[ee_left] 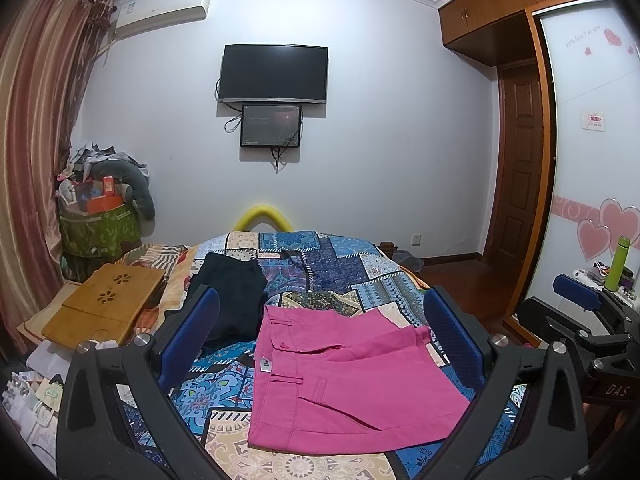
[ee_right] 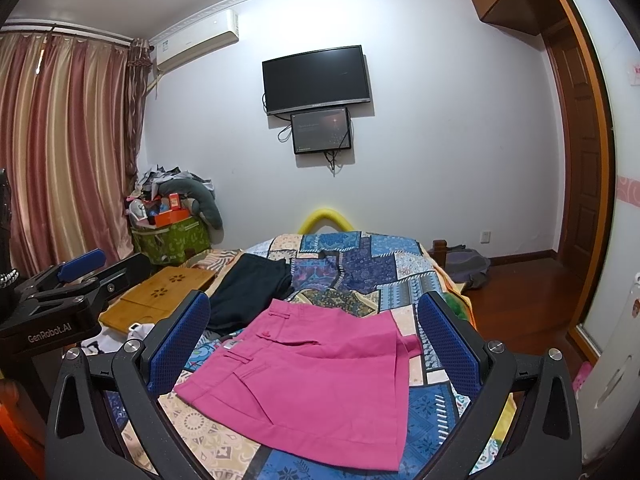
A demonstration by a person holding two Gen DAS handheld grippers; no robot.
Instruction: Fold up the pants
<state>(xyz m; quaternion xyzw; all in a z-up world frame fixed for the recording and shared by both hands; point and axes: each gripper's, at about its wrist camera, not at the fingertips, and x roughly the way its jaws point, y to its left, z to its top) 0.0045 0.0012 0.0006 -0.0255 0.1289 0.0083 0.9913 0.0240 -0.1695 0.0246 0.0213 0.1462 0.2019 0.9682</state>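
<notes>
Pink pants [ee_left: 340, 376] lie folded flat on the patterned bedspread [ee_left: 344, 272], waistband toward the left; they also show in the right wrist view [ee_right: 312, 376]. A dark folded garment [ee_left: 230, 296] lies behind them to the left, seen too in the right wrist view [ee_right: 252, 290]. My left gripper [ee_left: 320, 340] is open and empty, held above the pants. My right gripper [ee_right: 314, 344] is open and empty, also above the pants. Each gripper shows at the edge of the other's view: the right one [ee_left: 576, 300], the left one [ee_right: 80, 264].
A wooden lap tray [ee_left: 104, 304] sits at the bed's left side. A green hamper piled with clutter [ee_left: 100, 216] stands by the curtain. A TV [ee_left: 274, 74] hangs on the far wall. A wardrobe and door are at the right, with a green bottle [ee_left: 618, 262] nearby.
</notes>
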